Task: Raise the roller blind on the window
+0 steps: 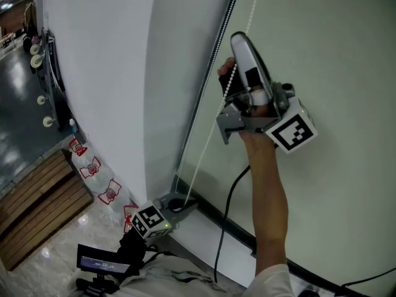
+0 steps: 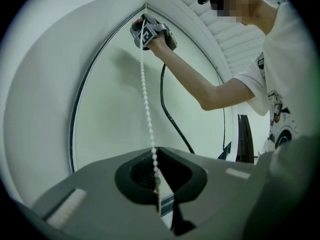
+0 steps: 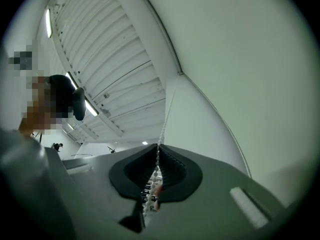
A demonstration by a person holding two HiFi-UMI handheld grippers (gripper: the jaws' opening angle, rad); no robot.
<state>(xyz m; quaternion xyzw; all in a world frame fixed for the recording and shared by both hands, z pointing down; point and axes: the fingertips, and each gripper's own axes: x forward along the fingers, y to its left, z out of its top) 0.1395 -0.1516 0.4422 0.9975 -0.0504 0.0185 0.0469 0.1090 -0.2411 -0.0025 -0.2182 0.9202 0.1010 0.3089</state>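
1. Pale green fabric of the roller blind covers the window down to the dark frame above the sill. A white wall stands to its left, with wooden slats on the glossy floor well below.
2. The bead chain hangs along the blind's left edge, just beside the dark side rail. It runs from above the head view's top edge down to sill level.
3. The right gripper sits high on the chain, tilted upward. In the right gripper view its jaws are pressed together on the beads, and the chain carries on up past them.
4. The right forearm is bare and stretched upward. Its hand wraps the gripper's handle, and the marker cube faces the head camera. A black cable droops from the gripper toward the sill.
5. The left gripper is held low, near the sill, and pointing level. Its jaws are closed on the same chain. From there the beads run in a straight line up to the right gripper.
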